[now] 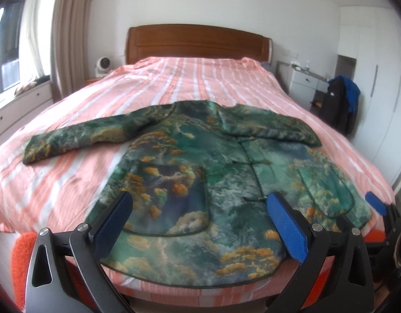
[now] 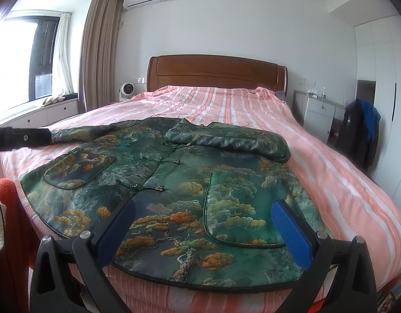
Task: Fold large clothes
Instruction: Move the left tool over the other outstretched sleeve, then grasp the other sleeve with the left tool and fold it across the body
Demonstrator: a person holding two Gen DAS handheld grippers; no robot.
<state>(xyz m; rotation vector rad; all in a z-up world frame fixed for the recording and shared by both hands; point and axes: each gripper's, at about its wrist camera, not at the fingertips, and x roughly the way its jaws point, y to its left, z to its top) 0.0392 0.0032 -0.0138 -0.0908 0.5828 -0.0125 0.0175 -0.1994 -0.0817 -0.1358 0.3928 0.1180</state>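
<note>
A green jacket [image 1: 208,172] printed with orange trees and clouds lies front up on the bed [image 1: 174,83], hem toward me. Its left sleeve [image 1: 77,135] stretches out flat to the left. Its right sleeve [image 1: 271,127] is folded across the chest. My left gripper [image 1: 200,203] is open and empty above the hem. My right gripper [image 2: 205,211] is open and empty above the jacket [image 2: 190,182] near its right pocket [image 2: 239,208]. The right gripper's blue finger [image 1: 375,203] shows at the left wrist view's right edge.
The bed has a pink and white striped cover [image 2: 331,169] and a wooden headboard [image 2: 216,73]. A white nightstand [image 2: 319,114] and a chair draped with dark and blue clothes [image 2: 359,133] stand on the right. A small fan [image 2: 127,91] and window bench [image 2: 43,112] are left.
</note>
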